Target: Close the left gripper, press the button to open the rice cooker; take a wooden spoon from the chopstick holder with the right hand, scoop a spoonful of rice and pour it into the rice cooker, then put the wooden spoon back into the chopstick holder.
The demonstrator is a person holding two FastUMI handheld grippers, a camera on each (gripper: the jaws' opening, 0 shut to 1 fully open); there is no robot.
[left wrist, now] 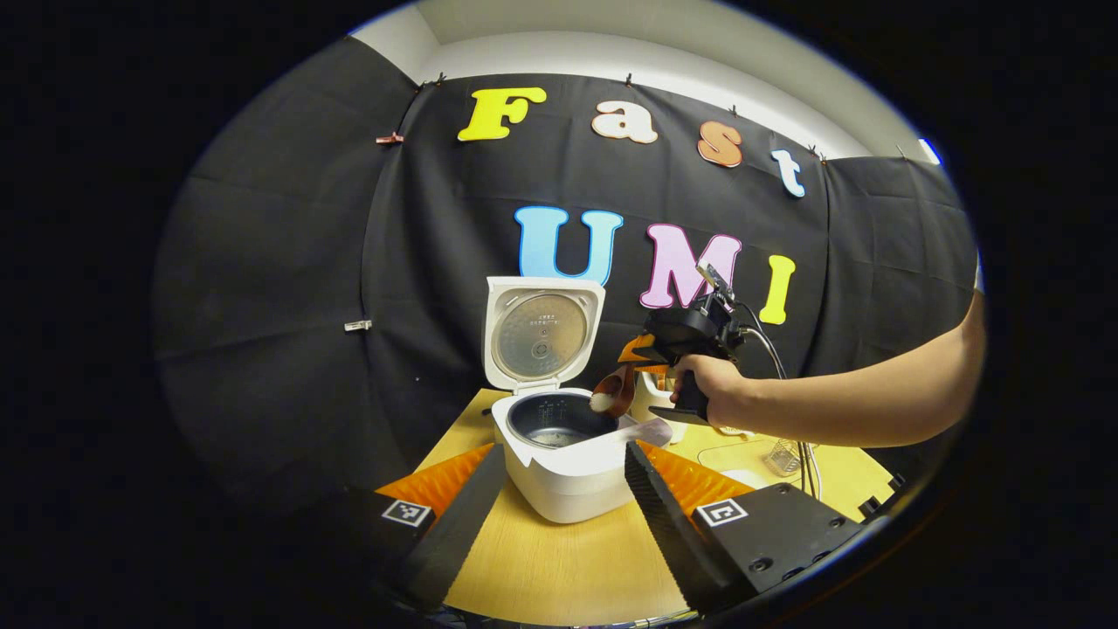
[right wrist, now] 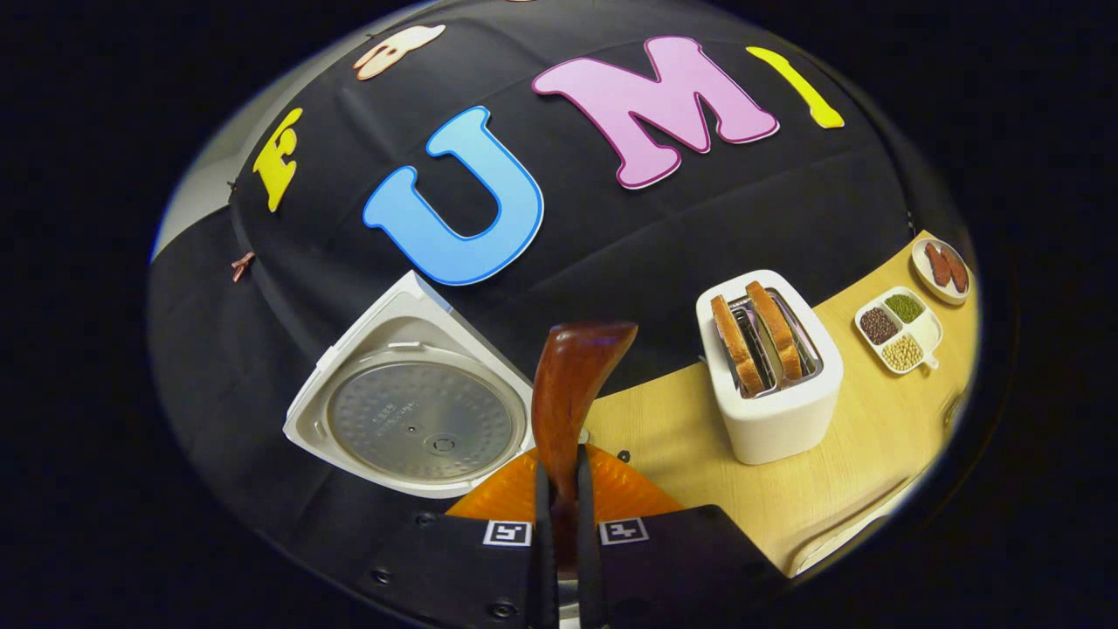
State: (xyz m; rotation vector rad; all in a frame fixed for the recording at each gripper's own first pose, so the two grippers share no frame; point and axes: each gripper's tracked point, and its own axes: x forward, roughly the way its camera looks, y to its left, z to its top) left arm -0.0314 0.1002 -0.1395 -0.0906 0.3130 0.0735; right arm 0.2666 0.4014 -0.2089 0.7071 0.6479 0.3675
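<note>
Rice cooker [left wrist: 563, 454] stands open on the table [left wrist: 559, 568], lid [left wrist: 541, 336] upright at the far side. The left gripper [left wrist: 559, 498] hangs near the cooker's front, fingers spread, holding nothing. The right gripper [right wrist: 560, 524] is clamped on the handle of the wooden spoon [right wrist: 572, 384]; in the left gripper view the spoon bowl, carrying white rice [left wrist: 601, 402], sits tilted at the pot's right rim. Judgement: the pour is in hand. Keep the bowl over the pot opening and roll the wrist slowly so grains fall inside, not on the rim. A toaster [right wrist: 773, 367] stands to the right.
</note>
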